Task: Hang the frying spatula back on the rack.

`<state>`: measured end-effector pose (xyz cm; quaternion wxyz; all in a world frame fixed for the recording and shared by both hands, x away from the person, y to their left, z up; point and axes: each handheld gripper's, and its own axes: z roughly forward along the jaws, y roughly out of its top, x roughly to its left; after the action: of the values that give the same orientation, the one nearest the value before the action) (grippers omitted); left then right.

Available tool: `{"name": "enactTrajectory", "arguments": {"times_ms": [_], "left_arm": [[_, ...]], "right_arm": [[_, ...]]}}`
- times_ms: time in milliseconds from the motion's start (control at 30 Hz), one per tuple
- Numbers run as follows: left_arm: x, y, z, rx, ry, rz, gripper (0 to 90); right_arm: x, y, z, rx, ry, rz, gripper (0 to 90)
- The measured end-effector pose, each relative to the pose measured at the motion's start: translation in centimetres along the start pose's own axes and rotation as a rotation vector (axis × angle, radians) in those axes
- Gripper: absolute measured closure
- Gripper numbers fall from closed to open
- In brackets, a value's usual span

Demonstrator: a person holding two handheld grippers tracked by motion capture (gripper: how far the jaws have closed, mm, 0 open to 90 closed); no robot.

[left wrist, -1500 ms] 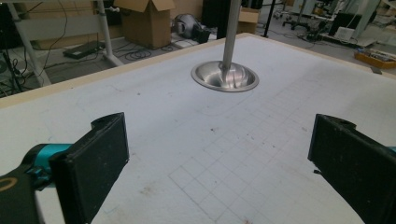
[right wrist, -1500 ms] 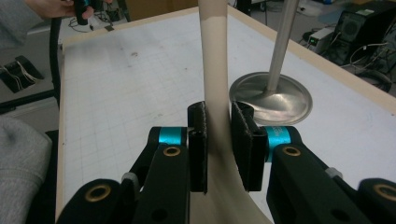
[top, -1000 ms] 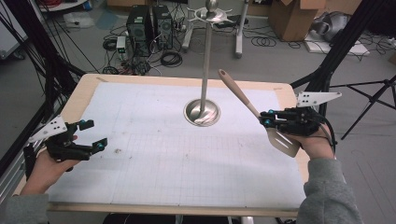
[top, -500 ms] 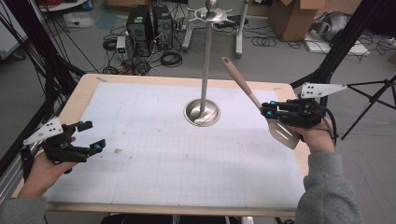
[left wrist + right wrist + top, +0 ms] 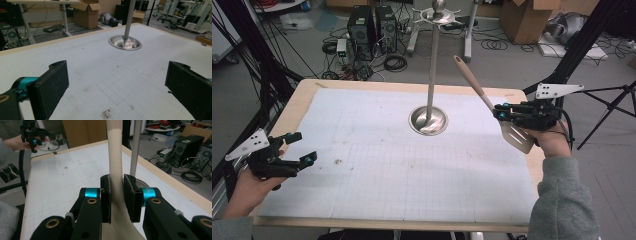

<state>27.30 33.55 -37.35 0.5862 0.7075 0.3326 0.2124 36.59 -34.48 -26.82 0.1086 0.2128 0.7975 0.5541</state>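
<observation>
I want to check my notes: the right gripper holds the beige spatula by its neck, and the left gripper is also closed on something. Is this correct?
Not quite. The right gripper does clamp the beige spatula at its neck, but the left gripper holds nothing: the left gripper view shows its jaws wide apart over the white gridded mat.

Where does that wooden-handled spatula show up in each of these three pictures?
High view: the spatula is at the right, over the table's edge, handle slanting up and to the left, held by the right gripper.
Left gripper view: not in this picture.
Right gripper view: its pale handle rises up the middle, clamped between the black fingers.
Shared landmark: the metal stand at the table's middle.
</observation>
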Motion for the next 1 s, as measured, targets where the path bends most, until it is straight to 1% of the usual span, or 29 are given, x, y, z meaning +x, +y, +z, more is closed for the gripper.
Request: {"name": "enactTrajectory", "arguments": {"times_ms": [233,300,400,467,533,567,633,667,833,1000], "left_arm": [[0.0,-0.1,-0.7,0.002,0.014,0.004,5.6],[-0.1,-0.2,-0.8,-0.002,0.022,0.005,5.6],[-0.1,-0.3,-1.0,-0.002,0.025,0.003,5.6],[-0.1,-0.4,-1.1,-0.001,0.029,0.003,5.6],[-0.1,-0.4,-1.2,0.001,0.030,0.004,5.6],[-0.2,-0.4,-1.3,0.000,0.030,0.002,5.5],[-0.2,-0.4,-1.4,0.001,0.031,0.002,5.6],[-0.2,-0.5,-1.4,0.000,0.032,0.002,5.6],[-0.1,-0.5,-1.7,0.004,0.038,-0.003,5.6],[0.0,-0.7,-2.0,0.005,0.044,-0.006,5.6]], "right_arm": [[-0.7,0.8,-0.1,-0.005,-0.001,-0.001,77.4],[-0.9,0.8,-0.3,-0.004,-0.003,0.011,77.5],[-1.2,0.9,-0.5,-0.009,-0.010,0.014,77.5],[-1.4,0.9,-0.6,-0.015,-0.004,0.023,77.4],[-1.5,1.0,-0.6,-0.014,-0.007,0.020,77.5],[-1.7,1.0,-0.7,-0.016,-0.008,0.028,77.5],[-1.8,1.1,-0.8,-0.017,-0.011,0.025,77.4],[-1.9,1.2,-0.8,-0.019,-0.009,0.033,77.5],[-2.1,1.7,-0.8,-0.024,-0.005,0.023,77.4],[-2.3,2.0,-0.6,-0.018,-0.010,0.030,77.5]]}}
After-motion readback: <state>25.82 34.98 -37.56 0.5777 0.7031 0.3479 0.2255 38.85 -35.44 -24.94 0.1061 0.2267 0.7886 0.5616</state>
